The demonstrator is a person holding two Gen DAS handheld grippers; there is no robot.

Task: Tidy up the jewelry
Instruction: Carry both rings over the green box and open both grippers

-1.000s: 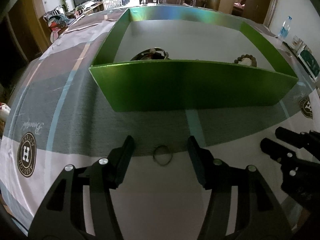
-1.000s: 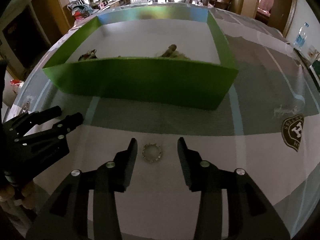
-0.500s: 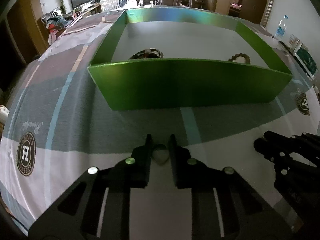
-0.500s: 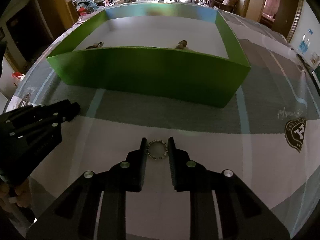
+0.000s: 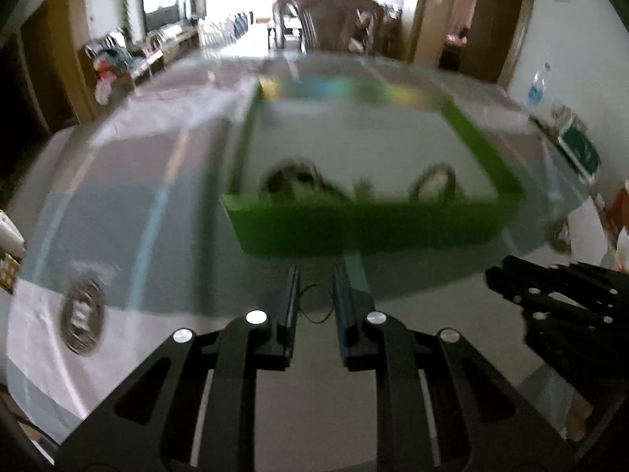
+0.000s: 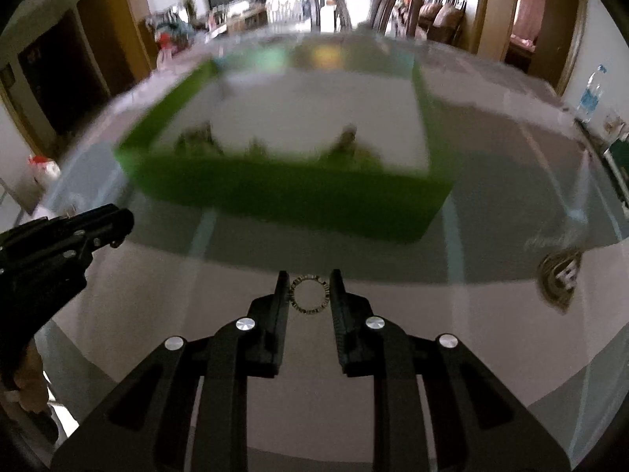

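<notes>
So the green box [image 6: 298,196] is sitting dead ahead of both grippers, and its near wall is standing up as the only real barrier. The strip of surface [image 6: 354,373] between that wall and the fingers is lying bare. Inside the box, the near edge is getting crowded with blurry jewelry [image 5: 298,181], while the back half is looking wide open. The left gripper [image 6: 114,224] is poking in from the left side of the right view, so the two are sitting close with only a narrow gap sideways. A chair [image 6: 354,4] is standing past the far edge.
</notes>
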